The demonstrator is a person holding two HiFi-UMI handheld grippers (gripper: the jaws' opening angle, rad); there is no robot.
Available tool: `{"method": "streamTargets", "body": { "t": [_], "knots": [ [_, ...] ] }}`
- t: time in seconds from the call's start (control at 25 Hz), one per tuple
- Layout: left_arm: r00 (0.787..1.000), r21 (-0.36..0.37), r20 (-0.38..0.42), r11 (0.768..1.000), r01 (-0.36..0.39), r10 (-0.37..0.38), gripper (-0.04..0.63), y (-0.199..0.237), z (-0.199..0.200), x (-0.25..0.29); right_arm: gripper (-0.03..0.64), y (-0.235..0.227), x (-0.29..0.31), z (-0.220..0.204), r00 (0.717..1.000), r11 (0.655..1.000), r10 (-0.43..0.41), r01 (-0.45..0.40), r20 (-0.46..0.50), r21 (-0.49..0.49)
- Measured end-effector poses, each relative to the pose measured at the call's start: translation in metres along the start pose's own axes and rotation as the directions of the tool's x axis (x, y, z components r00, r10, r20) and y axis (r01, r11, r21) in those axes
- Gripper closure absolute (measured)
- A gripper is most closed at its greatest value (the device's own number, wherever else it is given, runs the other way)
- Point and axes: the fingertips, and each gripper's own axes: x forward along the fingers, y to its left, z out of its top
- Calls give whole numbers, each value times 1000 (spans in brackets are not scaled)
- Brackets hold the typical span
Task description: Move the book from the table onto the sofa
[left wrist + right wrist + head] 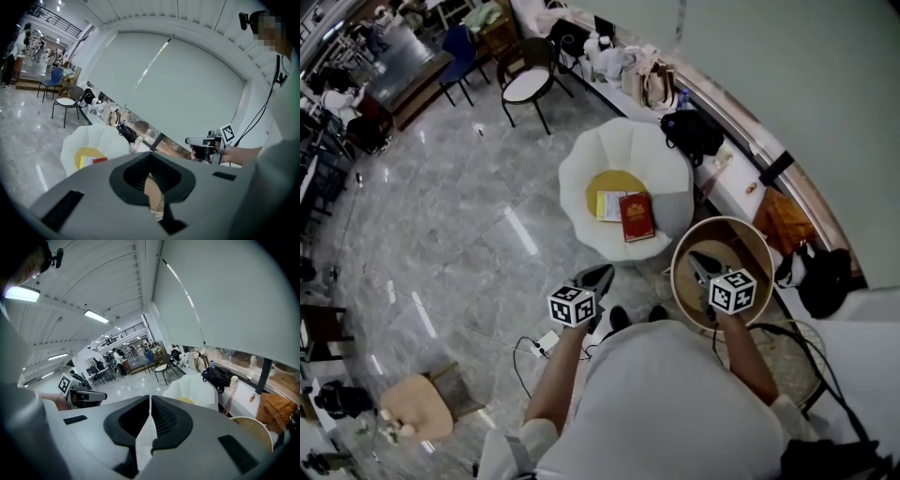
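Note:
A red book (637, 217) lies on the white petal-shaped sofa (581, 173), partly over a yellow-and-white booklet (608, 205) on its yellow cushion (614, 180). In the left gripper view the book (99, 160) shows as a small red strip on the sofa (101, 136). My left gripper (602, 275) hangs shut and empty just in front of the sofa's near edge. My right gripper (697, 260) is shut and empty above the round wooden table (750, 246), whose top is bare. The jaws meet in both gripper views (151, 159) (150, 401).
A black backpack (692, 131) rests against the ledge behind the sofa, with bags (652, 84) further along. A black chair (528, 80) and a blue chair (459, 52) stand on the marble floor. Cables (534, 347) lie near my feet. A low wooden stool (417, 408) sits at the lower left.

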Motion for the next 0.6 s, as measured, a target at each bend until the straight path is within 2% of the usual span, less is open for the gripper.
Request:
{"method": "streamTargets", "body": {
  "t": [0.28,0.6],
  "knots": [
    [1000,-20,6,1000,-18,18,594,2,-5,-2,575,-7,-2,-2,1000,999,-23,22,13,36],
    [1000,14,-4,1000,-6,6,594,-1,-1,-2,575,-5,2,3,1000,999,-13,12,22,32]
  ]
}}
